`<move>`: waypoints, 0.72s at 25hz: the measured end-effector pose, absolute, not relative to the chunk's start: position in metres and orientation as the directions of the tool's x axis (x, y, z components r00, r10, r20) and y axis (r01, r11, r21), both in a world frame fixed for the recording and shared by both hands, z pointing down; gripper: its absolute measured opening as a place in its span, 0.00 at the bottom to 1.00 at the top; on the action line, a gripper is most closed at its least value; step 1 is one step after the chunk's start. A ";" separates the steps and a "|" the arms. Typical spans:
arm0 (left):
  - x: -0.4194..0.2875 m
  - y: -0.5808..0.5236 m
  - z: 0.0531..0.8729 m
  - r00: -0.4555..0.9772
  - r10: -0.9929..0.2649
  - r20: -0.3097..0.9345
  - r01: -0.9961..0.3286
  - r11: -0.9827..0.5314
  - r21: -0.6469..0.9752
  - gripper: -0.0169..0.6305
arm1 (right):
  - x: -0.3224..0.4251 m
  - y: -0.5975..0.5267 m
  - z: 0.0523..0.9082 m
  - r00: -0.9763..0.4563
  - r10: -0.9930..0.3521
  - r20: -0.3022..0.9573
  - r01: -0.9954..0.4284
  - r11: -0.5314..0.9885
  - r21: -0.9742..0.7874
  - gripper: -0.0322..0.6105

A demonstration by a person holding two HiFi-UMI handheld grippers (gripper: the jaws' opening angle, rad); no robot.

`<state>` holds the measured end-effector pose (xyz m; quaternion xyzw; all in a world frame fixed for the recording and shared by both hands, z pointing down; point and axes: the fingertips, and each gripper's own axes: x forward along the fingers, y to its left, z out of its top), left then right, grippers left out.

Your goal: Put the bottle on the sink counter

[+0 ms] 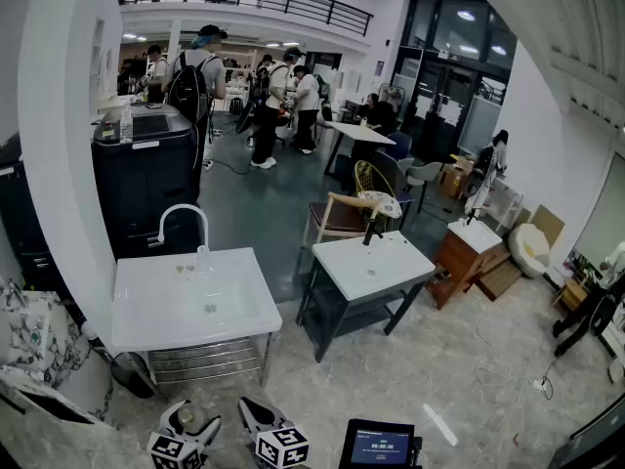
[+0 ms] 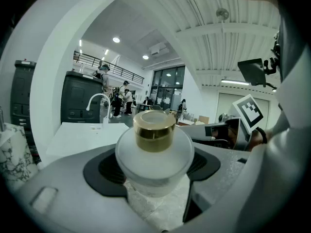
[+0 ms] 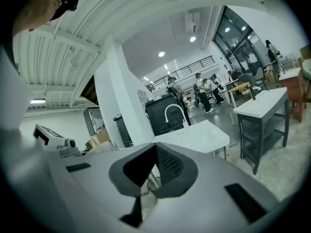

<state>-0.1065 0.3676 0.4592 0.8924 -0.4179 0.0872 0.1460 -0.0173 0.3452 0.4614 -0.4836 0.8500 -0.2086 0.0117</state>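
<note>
- Bottle (image 2: 154, 154) first: it stands upright between the jaws of the left gripper (image 2: 154, 165), with the dark ribbed pads pressed on its two sides. It is carried in the air, not yet set down.
- Its long axis runs vertical, crosswise to the near-level jaws, and the cap (image 2: 154, 130) is on top.
- Body: squat, round, frosted white, probably slick glass or plastic. The cap is a short cylinder of shiny gold.
- Right gripper (image 3: 155, 166) carries nothing; its pads are pressed together at the tips.
- Sink (image 1: 190, 301) lies ahead of the bottle and slightly left, well apart from it, with floor between.
- The left hand is the nearer one in the head view and already has the bottle, so I judge the move is a carry forward, then a lowering onto the flat rim.
- The sink is a glossy white rectangle with a shallow basin and a broad flat border, on a metal rack. A white hooked faucet (image 1: 186, 225) stands at its back edge.
- Floor (image 1: 439, 360): pale, marbled tile.
</note>
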 end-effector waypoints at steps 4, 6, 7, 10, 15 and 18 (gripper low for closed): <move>-0.103 0.365 0.460 0.632 -0.724 0.277 -0.775 -0.602 0.193 0.55 | -0.014 0.342 0.463 -0.534 -0.825 0.185 -0.817 0.447 -0.365 0.04; -0.100 0.365 0.460 0.633 -0.722 0.280 -0.774 -0.603 0.195 0.55 | -0.011 0.342 0.464 -0.535 -0.824 0.188 -0.816 0.446 -0.369 0.04; -0.099 0.366 0.460 0.633 -0.721 0.281 -0.773 -0.603 0.195 0.55 | -0.011 0.343 0.465 -0.536 -0.823 0.189 -0.815 0.445 -0.372 0.04; -0.094 0.370 0.459 0.631 -0.720 0.288 -0.775 -0.601 0.196 0.55 | -0.006 0.347 0.465 -0.538 -0.823 0.181 -0.806 0.441 -0.395 0.04; -0.082 0.369 0.473 0.632 -0.722 0.280 -0.774 -0.608 0.177 0.55 | 0.018 0.348 0.463 -0.513 -0.845 0.151 -0.815 0.424 -0.394 0.04; -0.080 0.365 0.471 0.629 -0.731 0.263 -0.776 -0.607 0.169 0.55 | 0.023 0.343 0.461 -0.512 -0.849 0.132 -0.813 0.429 -0.393 0.04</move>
